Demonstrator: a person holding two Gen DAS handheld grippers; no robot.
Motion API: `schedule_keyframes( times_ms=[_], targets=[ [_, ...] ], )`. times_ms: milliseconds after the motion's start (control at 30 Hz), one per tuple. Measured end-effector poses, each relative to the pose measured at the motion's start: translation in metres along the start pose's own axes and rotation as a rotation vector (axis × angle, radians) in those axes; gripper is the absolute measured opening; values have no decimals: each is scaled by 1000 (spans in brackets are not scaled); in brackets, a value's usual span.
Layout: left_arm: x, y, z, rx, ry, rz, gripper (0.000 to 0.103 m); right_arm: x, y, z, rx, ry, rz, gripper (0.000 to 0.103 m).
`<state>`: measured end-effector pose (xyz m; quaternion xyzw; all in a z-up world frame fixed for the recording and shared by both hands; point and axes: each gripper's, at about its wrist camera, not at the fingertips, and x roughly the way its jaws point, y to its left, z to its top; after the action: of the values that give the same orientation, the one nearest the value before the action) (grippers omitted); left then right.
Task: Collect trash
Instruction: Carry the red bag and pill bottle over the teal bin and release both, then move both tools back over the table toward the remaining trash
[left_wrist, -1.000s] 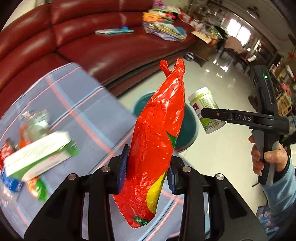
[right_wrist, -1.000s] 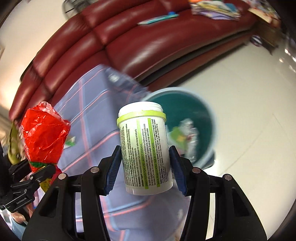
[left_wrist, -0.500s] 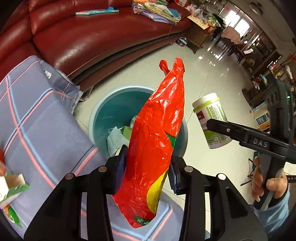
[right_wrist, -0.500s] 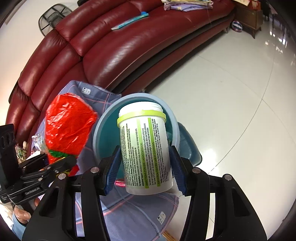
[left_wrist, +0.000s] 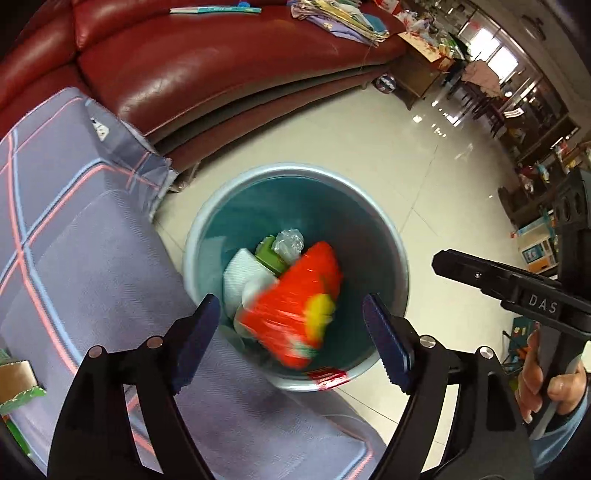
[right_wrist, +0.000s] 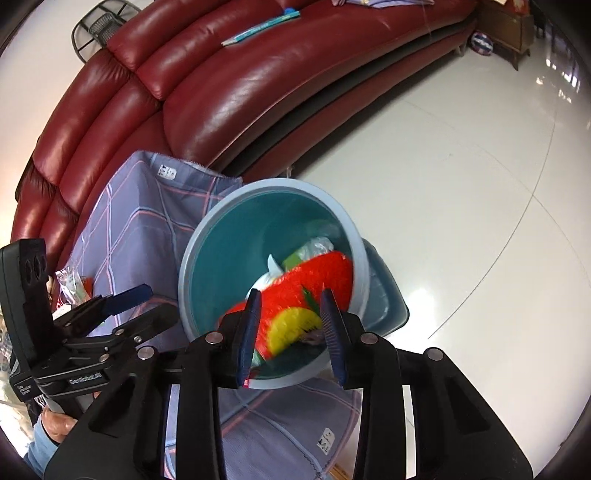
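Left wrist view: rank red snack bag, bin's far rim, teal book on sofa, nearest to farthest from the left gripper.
From the left gripper:
1. Red snack bag, blurred, inside the bin between the opening jaws, untouched.
2. Bin's far rim, floor, centre.
3. Teal book, sofa seat, top.

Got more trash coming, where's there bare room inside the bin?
The bin is bare along its teal wall on the sofa side. The bottom is crowded: red bag, white paper, green box, clear plastic.
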<state>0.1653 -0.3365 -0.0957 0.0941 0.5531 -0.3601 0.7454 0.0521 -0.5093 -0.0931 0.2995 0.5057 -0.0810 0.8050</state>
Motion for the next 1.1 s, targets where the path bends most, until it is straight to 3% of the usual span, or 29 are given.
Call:
schedule_keyframes(
  times_ms=[133, 233, 400, 600, 800, 1100],
  targets=[
    [-9, 1, -4, -7, -16, -17, 79, 0, 11, 3, -13, 6, 6, 35],
    [-20, 1, -11, -1, -43, -3, 91, -2, 15, 1, -15, 9, 11, 38],
    [-36, 10, -26, -9, -62, 14, 92, -7, 17, -2, 18, 6, 9, 68],
    [-61, 28, -46, -45, -81, 29, 93, -9, 39, -8, -15, 9, 0, 84],
    [-95, 50, -67, -81, -123, 54, 96, -11, 81, -13, -97, 9, 18, 92],
    [-148, 108, -120, -185, -181, 107, 96, -2, 163, -25, -272, 33, 51, 95]
  ],
)
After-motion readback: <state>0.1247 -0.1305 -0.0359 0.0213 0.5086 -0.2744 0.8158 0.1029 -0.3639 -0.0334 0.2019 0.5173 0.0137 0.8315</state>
